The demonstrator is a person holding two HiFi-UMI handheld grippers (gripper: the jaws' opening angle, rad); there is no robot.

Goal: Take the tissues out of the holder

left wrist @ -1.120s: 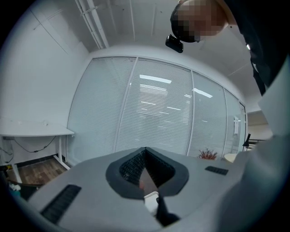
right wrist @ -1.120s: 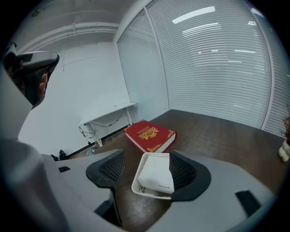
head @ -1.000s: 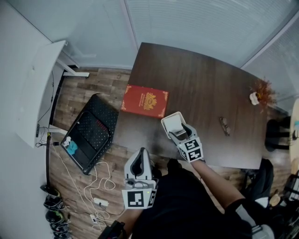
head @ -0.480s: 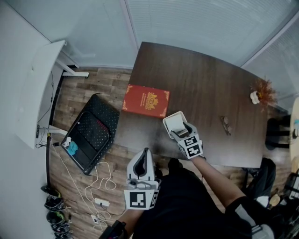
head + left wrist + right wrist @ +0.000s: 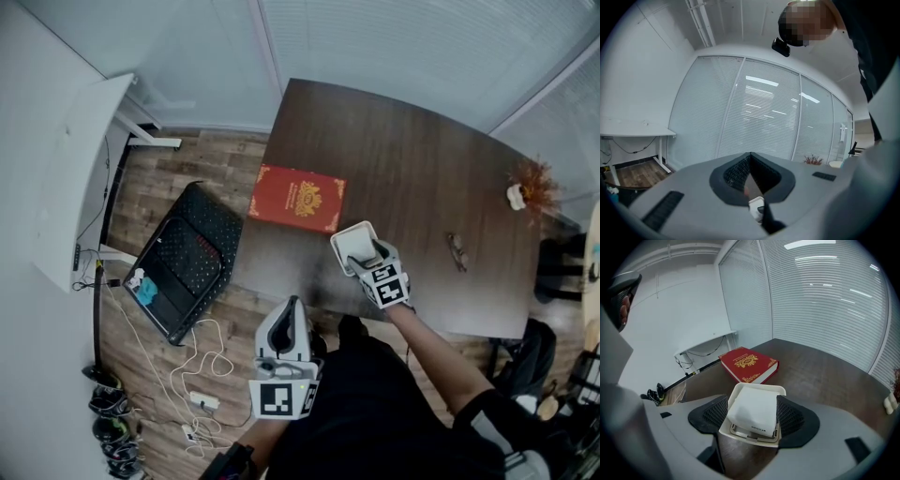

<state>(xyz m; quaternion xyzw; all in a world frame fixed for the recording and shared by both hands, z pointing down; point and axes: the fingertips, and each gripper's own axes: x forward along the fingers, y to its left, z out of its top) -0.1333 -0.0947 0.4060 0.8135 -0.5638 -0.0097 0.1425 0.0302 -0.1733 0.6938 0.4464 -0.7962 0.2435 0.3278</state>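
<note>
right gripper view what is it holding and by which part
The right gripper holds the white tissue holder by its two opposite side walls, one pad on each, tissue pack inside. Its jaws have just eased open slightly.

The table [image 5: 422, 159] is viewed steeply from overhead; the holder [image 5: 759, 387] and book [image 5: 298, 198] are shared, close-up, with the right gripper view.

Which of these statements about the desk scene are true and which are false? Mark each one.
1. The red book lies on the table. True.
2. The tissues sit inside the tissue holder. True.
3. The left claw is shut. True.
4. The left claw grips the holder. False: the right claw does, its jaws having just eased slightly wider.
5. The book rests on the holder. False: they lie apart.
</note>
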